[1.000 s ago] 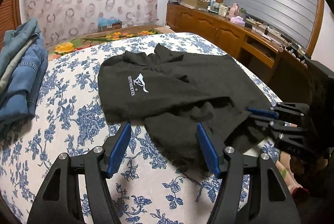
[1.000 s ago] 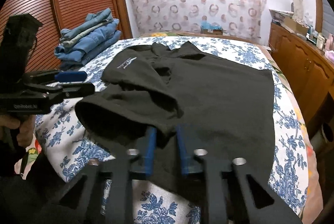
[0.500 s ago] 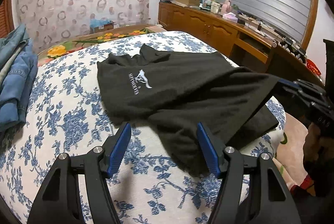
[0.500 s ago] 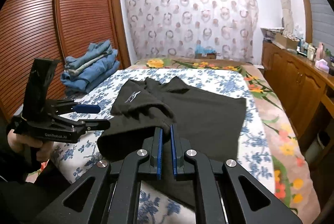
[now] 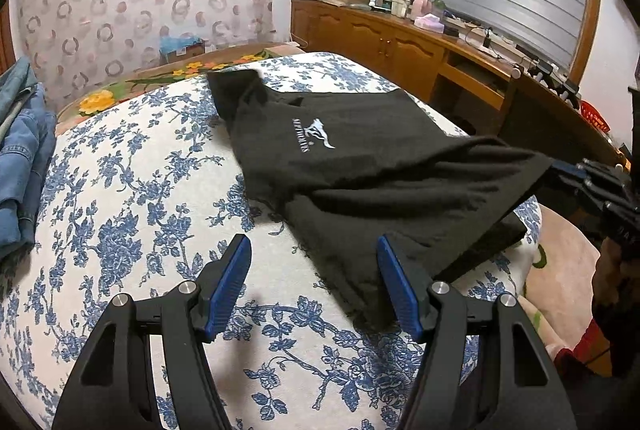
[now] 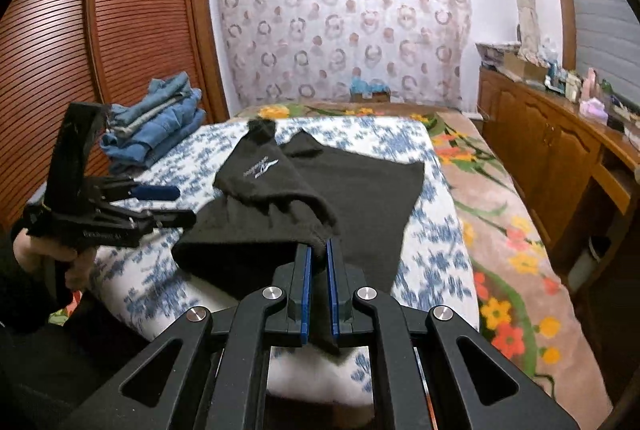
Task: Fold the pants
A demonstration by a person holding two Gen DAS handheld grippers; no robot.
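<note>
Compared with a second ago: finds the pants [image 5: 360, 173] dragged further toward the right tongs [image 6: 317, 250] and raised off the bedspread [image 5: 120, 197] at the gripped end. Finds the white logo [image 5: 316, 137] shifted farther ahead of the left tongs [image 5: 313, 242], and the loose folds pulled out into one long ridge.

Clamps a bunched hem of the pants between the blue pads [image 6: 306, 286] of the right tongs, jaws narrow and almost together, with a flap of cloth hanging just below them. Stretches the black cloth ahead and to the left of those jaws, up to the logo. Leaves the far part of the pants flat on the bedspread, well ahead of both tongs.

Holds the left tongs wide, with nothing between the pads and only flowered bedspread showing in the gap. Puts the near corner of the pants directly behind the right-hand pad of the left tongs; cannot tell whether that pad touches the cloth. Sets the left tongs off to the left of the right tongs, gripped by a hand [image 6: 52, 254] and pointing across the bed.

Shows a stack of folded jeans [image 5: 20, 157] far to the left of the left tongs, apart from the pants. Shows a wooden cabinet [image 5: 380, 41] well ahead and to the right.
</note>
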